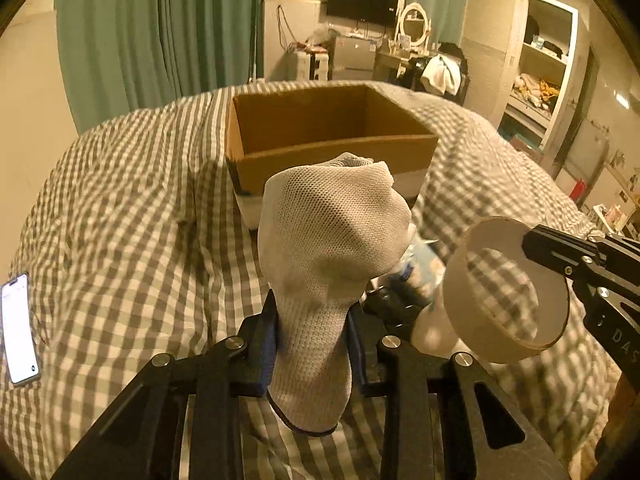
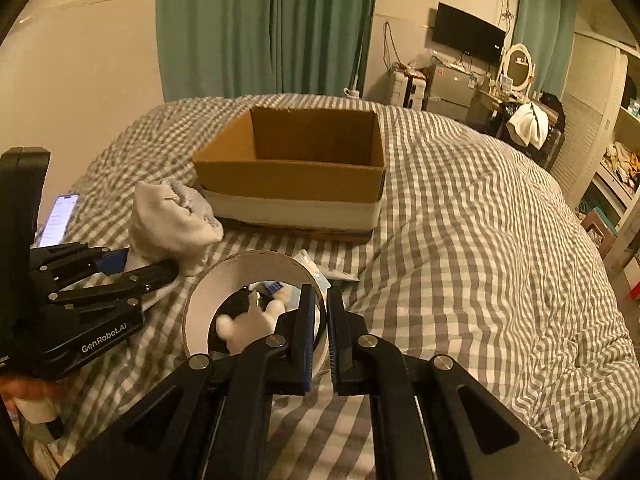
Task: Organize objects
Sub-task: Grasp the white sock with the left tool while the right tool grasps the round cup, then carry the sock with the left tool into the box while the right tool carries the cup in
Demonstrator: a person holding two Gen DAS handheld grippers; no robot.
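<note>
1. The left gripper point(image 1: 312, 344) is clamped on a soft, light white sock point(image 1: 328, 248), held mid-length, toe flopping.
2. The right gripper point(image 2: 320, 320) pinches a stiff cardboard ring point(image 2: 256, 300) by its thin wall.
3. Beyond, the open cardboard box point(image 2: 292, 178) sits on the checked bed point(image 2: 480, 240).

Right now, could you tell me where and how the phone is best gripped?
Grip the phone across its narrow width at mid-length, coming down from above. It lies flat, screen up, on the soft bedding, so the fingers can sink beside its long edges.
</note>
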